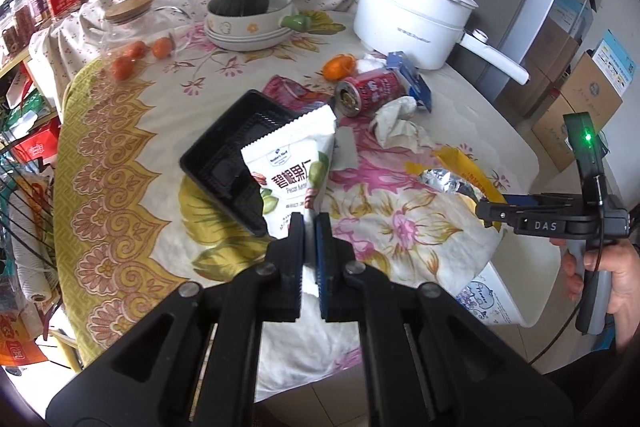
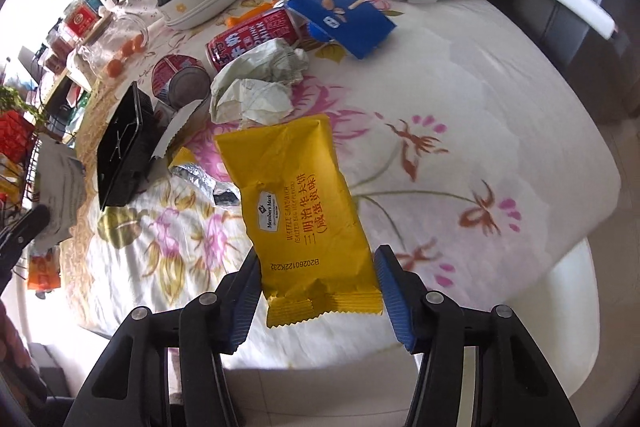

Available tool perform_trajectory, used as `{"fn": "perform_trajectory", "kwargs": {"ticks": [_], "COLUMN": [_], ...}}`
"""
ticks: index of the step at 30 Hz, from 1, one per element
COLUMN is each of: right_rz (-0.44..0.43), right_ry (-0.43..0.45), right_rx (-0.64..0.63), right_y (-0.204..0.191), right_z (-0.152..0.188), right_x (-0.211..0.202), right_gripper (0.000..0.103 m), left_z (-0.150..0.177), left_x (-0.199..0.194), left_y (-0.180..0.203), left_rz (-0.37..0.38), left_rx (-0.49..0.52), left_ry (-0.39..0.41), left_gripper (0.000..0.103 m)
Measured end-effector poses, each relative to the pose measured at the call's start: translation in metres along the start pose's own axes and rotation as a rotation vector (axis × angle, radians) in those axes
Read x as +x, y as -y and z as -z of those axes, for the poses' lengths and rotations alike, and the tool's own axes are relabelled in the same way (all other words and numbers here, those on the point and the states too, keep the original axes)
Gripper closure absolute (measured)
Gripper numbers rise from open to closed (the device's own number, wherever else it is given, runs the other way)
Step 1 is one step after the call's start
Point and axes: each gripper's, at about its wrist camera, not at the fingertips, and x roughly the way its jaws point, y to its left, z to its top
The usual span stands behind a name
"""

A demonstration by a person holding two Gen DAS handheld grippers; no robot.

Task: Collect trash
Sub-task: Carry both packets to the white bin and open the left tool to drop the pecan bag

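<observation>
With the left gripper point(image 1: 308, 227) clenched on the white pecan bag point(image 1: 294, 163) over the black tray point(image 1: 232, 155), the right gripper point(image 2: 316, 281) straddles the yellow waffle wrapper point(image 2: 300, 203) on the table point(image 2: 500, 115), jaws spread, apparently needing to close next.

pouch point(image 1: 294, 163) on tray point(image 1: 224, 155), can point(image 1: 370, 91) behind, w/ tissue point(image 1: 396, 121) beside can.

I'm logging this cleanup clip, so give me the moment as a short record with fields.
left gripper: shut on the white pecan bag
right gripper: open, fingers either side of the yellow waffle wrapper
black tray: on the table, partly behind the bag
other trash: red can on its side, crumpled paper, blue box
not trash: white pot, squash in bowl
surface: floral tablecloth
</observation>
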Motion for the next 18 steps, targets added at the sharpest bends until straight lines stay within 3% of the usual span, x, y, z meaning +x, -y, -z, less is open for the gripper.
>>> {"fn": "perform_trajectory", "kwargs": {"ticks": [18], "right_rz": [0.036], "right_ry": [0.028], "right_rx": [0.059], "right_y": [0.078], "right_z": [0.041], "right_x": [-0.052], "right_gripper": [0.048], "left_z": [0.000], "left_x": [0.029], "left_y": [0.096], "left_rz": [0.134], "left_rx": [0.137], "left_ry": [-0.056], "left_gripper": [0.096]}}
